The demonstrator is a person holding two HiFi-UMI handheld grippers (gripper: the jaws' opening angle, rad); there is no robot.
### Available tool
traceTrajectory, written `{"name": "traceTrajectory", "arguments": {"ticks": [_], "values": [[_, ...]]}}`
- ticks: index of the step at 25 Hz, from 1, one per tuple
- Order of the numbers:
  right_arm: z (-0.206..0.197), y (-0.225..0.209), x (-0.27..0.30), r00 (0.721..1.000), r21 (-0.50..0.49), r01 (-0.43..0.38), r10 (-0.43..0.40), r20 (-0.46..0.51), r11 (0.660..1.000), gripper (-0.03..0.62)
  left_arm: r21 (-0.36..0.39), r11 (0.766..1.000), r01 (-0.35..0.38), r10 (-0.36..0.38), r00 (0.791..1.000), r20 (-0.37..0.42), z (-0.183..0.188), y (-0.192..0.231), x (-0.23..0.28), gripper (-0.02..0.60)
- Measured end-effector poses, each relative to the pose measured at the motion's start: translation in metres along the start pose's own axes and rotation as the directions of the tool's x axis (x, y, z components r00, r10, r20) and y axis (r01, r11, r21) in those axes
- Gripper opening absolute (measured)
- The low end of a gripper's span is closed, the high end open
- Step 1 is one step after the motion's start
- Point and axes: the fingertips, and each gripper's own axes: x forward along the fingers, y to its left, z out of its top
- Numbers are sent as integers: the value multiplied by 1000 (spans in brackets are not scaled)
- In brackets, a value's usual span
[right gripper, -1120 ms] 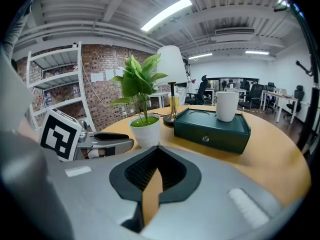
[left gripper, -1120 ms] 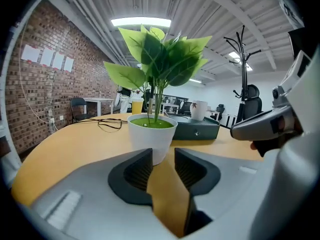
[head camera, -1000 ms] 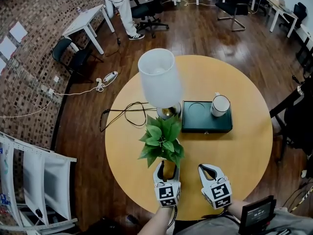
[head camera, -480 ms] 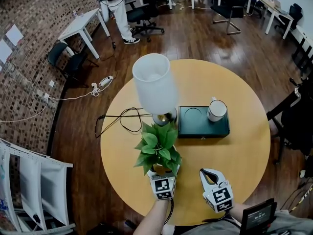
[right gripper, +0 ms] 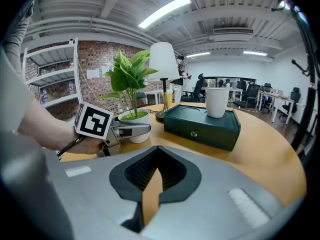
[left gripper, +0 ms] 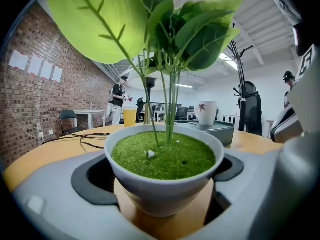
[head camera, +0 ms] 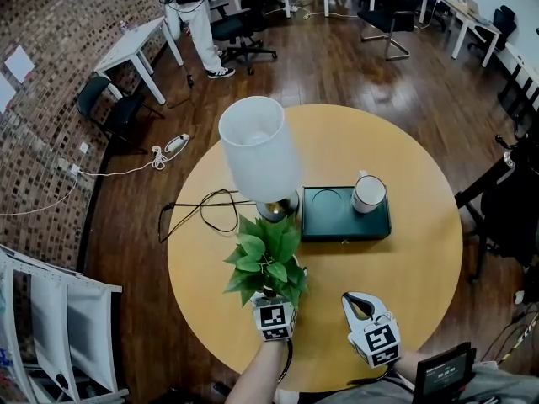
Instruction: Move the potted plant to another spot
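The potted plant, green leaves in a white pot, stands on the round wooden table near its front edge. My left gripper stands open around the pot, one wide-spread jaw on each side of it. I see no pad pressing on the pot's wall. In the right gripper view one left finger runs along the pot's side. My right gripper rests to the right of the plant, shut and empty, its tips low over the table.
A white-shaded lamp stands just behind the plant, its black cable looping off to the left. A dark green box with a white mug on it sits to the right of the lamp. Chairs and desks ring the table.
The left gripper has slid forward from behind the pot, and its jaws have spread so that the pot now sits between them. The right gripper has stayed put.
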Motion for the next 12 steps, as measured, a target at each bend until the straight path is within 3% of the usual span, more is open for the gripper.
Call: {"name": "traceTrajectory", "arguments": {"ticks": [12], "values": [[-1, -2, -2, 1000, 0, 9, -9, -6, 1000, 5, -12, 1000, 16, -16, 1000, 4, -9, 2, -2, 541]]}}
